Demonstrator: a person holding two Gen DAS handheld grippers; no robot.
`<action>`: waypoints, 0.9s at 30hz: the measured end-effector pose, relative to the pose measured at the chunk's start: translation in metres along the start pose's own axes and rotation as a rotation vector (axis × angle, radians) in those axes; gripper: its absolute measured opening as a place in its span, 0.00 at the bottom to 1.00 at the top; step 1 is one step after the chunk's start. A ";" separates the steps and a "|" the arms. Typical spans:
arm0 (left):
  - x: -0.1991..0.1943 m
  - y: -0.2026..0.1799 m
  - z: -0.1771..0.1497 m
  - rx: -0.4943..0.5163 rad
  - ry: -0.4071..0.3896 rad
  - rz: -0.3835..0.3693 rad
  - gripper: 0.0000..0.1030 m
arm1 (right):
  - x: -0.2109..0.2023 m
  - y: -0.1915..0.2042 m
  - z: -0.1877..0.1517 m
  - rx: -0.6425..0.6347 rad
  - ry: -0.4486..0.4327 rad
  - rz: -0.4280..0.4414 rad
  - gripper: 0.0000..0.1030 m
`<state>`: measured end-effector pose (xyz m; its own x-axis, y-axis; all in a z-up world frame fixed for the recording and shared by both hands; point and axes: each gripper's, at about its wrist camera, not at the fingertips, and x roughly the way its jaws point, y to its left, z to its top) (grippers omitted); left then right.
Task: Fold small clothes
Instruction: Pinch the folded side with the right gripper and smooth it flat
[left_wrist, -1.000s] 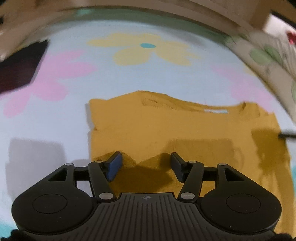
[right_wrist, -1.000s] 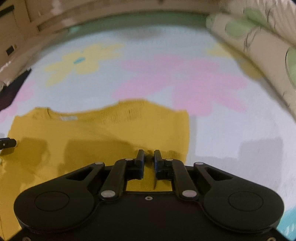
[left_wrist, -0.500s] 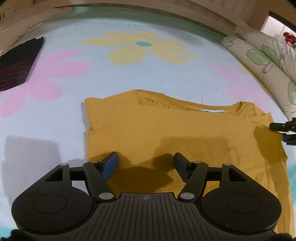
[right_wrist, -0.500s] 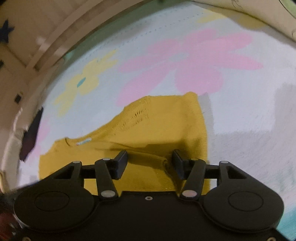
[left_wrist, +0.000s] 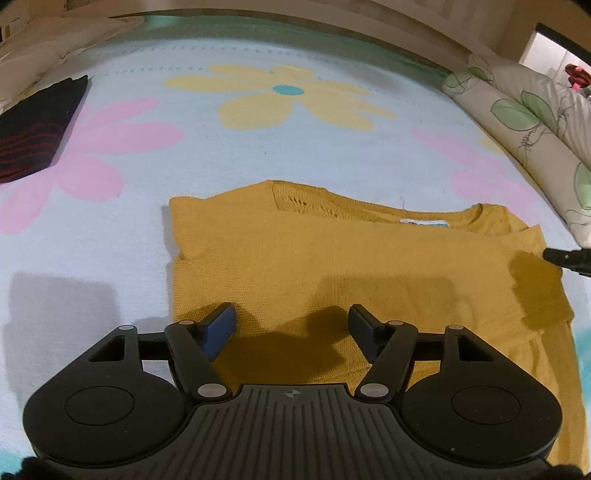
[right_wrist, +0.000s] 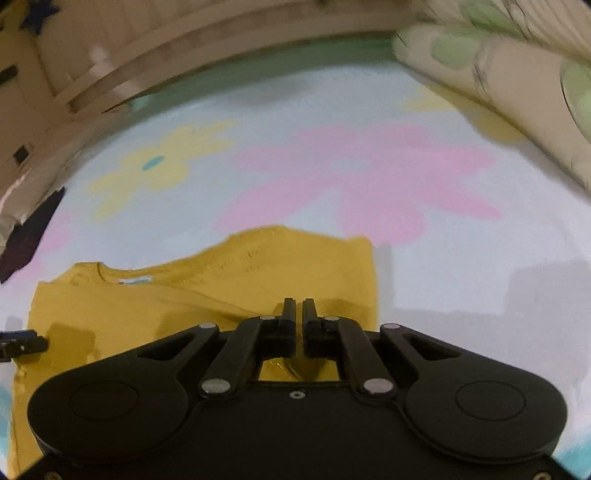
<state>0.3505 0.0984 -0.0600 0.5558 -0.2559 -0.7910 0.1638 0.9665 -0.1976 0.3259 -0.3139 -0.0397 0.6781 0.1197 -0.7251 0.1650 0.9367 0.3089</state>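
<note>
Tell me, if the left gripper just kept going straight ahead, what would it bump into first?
Most likely the yellow sweater: the left gripper has its jaws open just above it. Depth is unclear, though.

The right wrist view is motion-blurred: the pillow (right_wrist: 517, 74) and bedspread (right_wrist: 461, 258) flowers smear. Whether the right gripper (right_wrist: 299, 308) pinches the sweater (right_wrist: 184, 306) cannot be told; its own body hides the cloth beneath. In the left wrist view the left gripper (left_wrist: 291, 321) covers the sweater's (left_wrist: 332, 266) near hem, and the right edge cuts off its lower corner. The dark garment (left_wrist: 33, 129) runs off the left edge. The sweater's label (left_wrist: 423, 222) is too small to read.
</note>
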 end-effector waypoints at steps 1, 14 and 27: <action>-0.001 0.001 0.001 -0.004 -0.003 -0.001 0.64 | -0.002 -0.006 0.002 0.049 -0.008 0.037 0.20; -0.012 0.012 0.012 -0.078 -0.051 -0.023 0.64 | 0.001 -0.018 0.002 0.185 0.115 0.118 0.59; -0.011 0.017 0.011 -0.078 -0.040 -0.019 0.64 | 0.030 -0.035 -0.008 0.364 0.118 0.284 0.14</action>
<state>0.3562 0.1172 -0.0485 0.5859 -0.2734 -0.7629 0.1116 0.9596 -0.2582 0.3348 -0.3410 -0.0771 0.6500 0.4106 -0.6394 0.2397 0.6877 0.6853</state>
